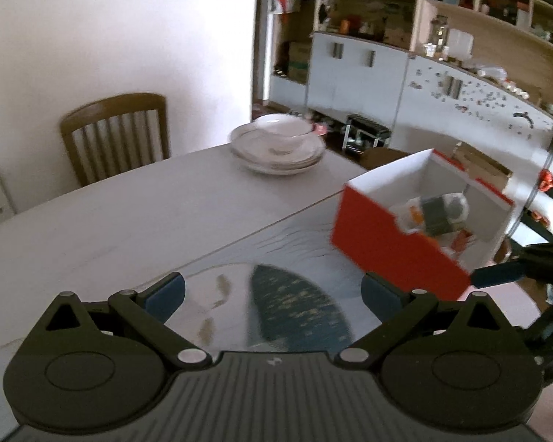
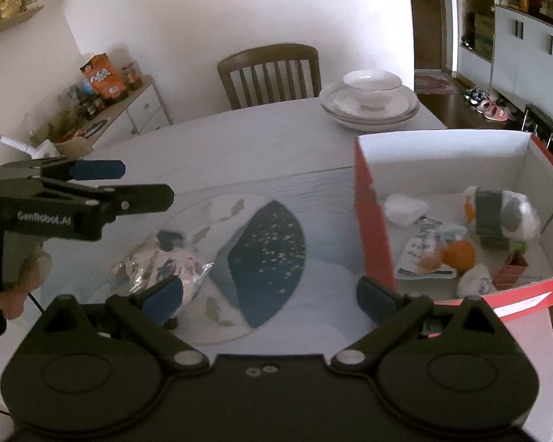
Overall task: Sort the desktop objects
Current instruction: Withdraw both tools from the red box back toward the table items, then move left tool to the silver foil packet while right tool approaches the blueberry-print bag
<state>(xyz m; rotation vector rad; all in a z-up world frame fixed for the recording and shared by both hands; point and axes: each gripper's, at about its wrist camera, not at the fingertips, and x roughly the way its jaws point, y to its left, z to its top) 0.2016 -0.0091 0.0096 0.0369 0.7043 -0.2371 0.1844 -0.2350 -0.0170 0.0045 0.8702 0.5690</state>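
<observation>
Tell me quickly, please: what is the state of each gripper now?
Left gripper: open, holding nothing, above the mat.
Right gripper: open, holding nothing, between the foil packet and the red box.

The left gripper (image 2: 143, 182), seen from the right wrist, bears pale lettering reading "GenRobot.AI" on its black body; print on the packets is too blurred to read.

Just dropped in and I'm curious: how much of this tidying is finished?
Mostly done, it seems. The red cardboard box with white inside already holds several items, including a small orange ball. Both the left gripper and right gripper are open and empty. A crinkly silver plastic packet remains on the blue patterned mat.
</observation>
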